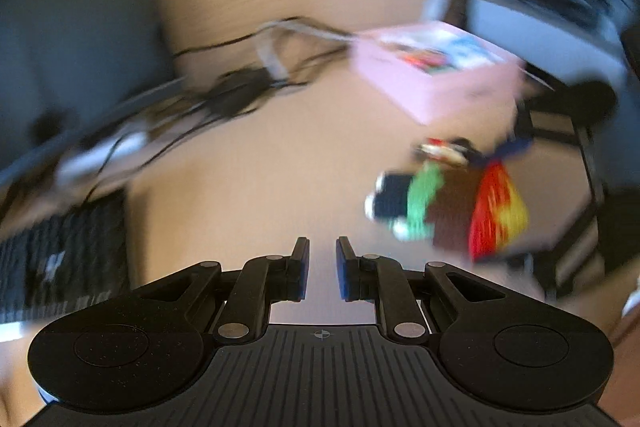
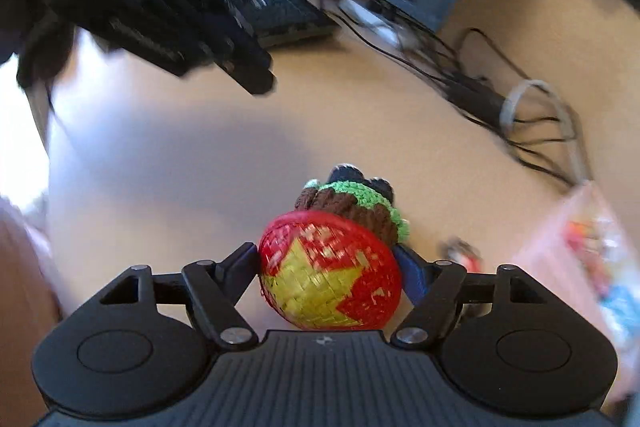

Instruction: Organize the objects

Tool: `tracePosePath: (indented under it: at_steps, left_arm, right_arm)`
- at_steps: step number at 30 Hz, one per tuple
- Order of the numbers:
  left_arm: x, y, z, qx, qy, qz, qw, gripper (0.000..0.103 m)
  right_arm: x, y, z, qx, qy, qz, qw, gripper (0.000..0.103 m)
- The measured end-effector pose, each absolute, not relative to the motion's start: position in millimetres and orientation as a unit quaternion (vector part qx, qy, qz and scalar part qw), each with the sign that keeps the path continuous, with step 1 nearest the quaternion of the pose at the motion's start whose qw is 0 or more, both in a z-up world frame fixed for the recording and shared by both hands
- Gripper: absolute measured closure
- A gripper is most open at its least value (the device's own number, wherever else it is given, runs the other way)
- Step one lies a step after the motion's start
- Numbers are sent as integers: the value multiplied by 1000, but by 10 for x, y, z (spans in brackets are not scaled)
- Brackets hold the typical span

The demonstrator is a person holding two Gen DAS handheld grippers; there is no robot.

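Right hand-held gripper [image 2: 330, 277] has its jaws clamped on one red ball with a yellow star [image 2: 330, 277], which touches one brown-and-green knitted toy [image 2: 352, 205] on the worktop [image 2: 180, 167]. Left hand-held gripper [image 1: 322, 267] hangs above the worktop, jaws nearly together, holding nothing. One pink box [image 1: 436, 75] lies beyond the toy, one keyboard [image 2: 260, 1] farther back.

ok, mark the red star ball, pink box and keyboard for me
red star ball [image 2: 330, 277], right wrist view, on the yellow star.
pink box [image 1: 434, 83], left wrist view, on its pink side wall.
keyboard [image 2: 266, 1], right wrist view, on the keys.
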State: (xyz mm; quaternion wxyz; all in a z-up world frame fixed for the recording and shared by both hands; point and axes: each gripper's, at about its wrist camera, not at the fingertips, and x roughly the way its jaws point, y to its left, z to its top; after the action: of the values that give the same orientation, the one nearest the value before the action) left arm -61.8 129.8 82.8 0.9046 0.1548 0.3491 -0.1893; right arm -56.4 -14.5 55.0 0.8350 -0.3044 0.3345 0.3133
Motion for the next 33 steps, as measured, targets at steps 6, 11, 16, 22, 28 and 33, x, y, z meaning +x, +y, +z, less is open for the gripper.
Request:
tracePosePath:
  at_steps: [6, 11, 16, 22, 28, 33]
  left_arm:
    - [-477, 652, 698, 210, 329, -260, 883, 84]
    - [-352, 148, 451, 234, 353, -290, 858, 84]
    - [-402, -64, 282, 273, 372, -323, 827, 88]
    - [-403, -170, 325, 254, 413, -385, 785, 89]
    - [-499, -372, 340, 271, 429, -424, 750, 89]
    - [-675, -516, 317, 293, 417, -469, 721, 89]
  right_arm:
    - [-534, -620, 664, -275, 348, 200, 873, 24]
    - [-649, -949, 729, -208, 363, 145, 897, 20]
    - [-798, -1351, 812, -139, 368, 100, 914, 17]
    - [-820, -1713, 774, -78, 380, 57, 920, 16]
    - [-809, -1845, 674, -49, 389, 34, 919, 15]
    - [-824, -1872, 662, -41, 389, 31, 920, 15]
